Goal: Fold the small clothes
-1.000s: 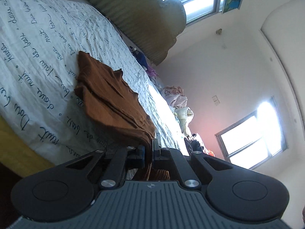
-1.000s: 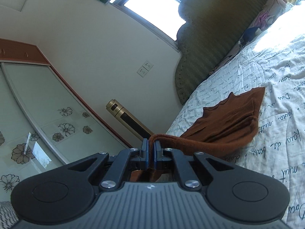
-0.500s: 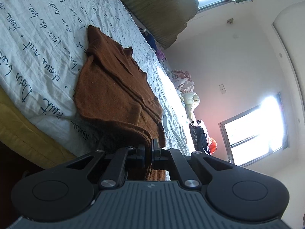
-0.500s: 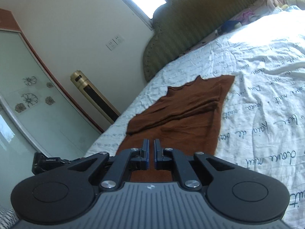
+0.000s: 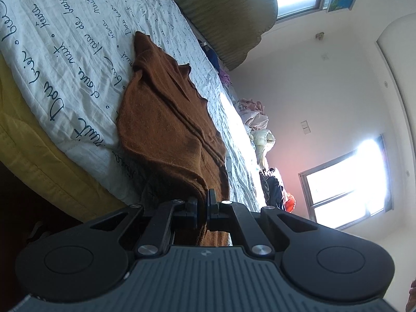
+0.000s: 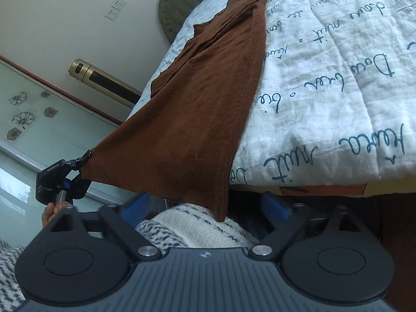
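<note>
Nearest in the right wrist view, the right gripper [image 6: 208, 205] has its blue-padded jaws spread wide, having just been opening, with nothing pressed between them. Below the gap a white and navy knitted sleeve [image 6: 197, 226] shows. One bottom corner of the brown sweater [image 6: 208, 98] hangs free in a point just above that sleeve, between the open fingers but touched by neither.

To the left in the same view, the left gripper [image 6: 87, 154] is clamped on the sweater's other bottom corner, holding it out past the bed's edge so the hem runs taut between the two corners. A hand [image 6: 50, 212] grips its handle. In the left wrist view, the left gripper's jaws are closed tight on a fold of the brown cloth.

Beyond the grippers, the rest of the sweater lies on the white quilt [image 6: 338, 91] printed with dark script, stretched lengthwise toward the head of the bed, its far end creased into long folds. A yellow mattress edge [image 5: 39, 143] shows beneath the quilt.

Farther off stand a green padded headboard [image 5: 228, 23], a gold cylindrical appliance [image 6: 104, 80] against the wall, and a heap of clothes [image 5: 254, 119] on the far side of the bed
</note>
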`<act>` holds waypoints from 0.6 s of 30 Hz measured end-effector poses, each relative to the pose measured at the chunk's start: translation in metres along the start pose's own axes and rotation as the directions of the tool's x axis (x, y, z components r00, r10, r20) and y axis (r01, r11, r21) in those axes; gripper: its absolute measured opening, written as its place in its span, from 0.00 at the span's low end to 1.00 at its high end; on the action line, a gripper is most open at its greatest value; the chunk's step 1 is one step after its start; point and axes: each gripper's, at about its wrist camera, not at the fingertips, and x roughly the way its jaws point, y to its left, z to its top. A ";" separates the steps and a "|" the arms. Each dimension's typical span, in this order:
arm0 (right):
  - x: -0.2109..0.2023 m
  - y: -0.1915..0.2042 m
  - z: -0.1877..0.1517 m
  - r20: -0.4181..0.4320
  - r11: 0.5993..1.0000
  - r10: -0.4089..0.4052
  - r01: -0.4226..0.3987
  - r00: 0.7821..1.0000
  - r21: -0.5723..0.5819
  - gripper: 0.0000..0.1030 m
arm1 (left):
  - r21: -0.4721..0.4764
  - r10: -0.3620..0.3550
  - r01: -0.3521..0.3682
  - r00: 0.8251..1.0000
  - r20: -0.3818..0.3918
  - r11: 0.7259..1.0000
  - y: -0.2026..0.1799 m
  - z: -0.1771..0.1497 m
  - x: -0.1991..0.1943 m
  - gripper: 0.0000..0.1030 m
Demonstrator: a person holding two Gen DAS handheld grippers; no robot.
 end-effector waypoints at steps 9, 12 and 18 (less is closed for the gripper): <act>0.034 -0.018 0.002 -0.064 0.997 0.069 -0.067 0.996 0.039 0.05 | -0.018 0.011 -0.011 1.000 -0.013 1.000 0.002 -0.009 0.002 0.05; 0.019 -0.002 0.004 -0.034 0.999 0.046 -0.047 0.998 -0.022 0.04 | -0.026 0.015 -0.016 1.000 -0.024 1.000 0.001 -0.014 0.000 0.05; -0.039 0.036 0.030 0.130 0.991 0.094 -0.080 0.987 -0.105 0.04 | -0.025 0.008 -0.009 1.000 -0.022 1.000 -0.004 -0.015 -0.005 0.05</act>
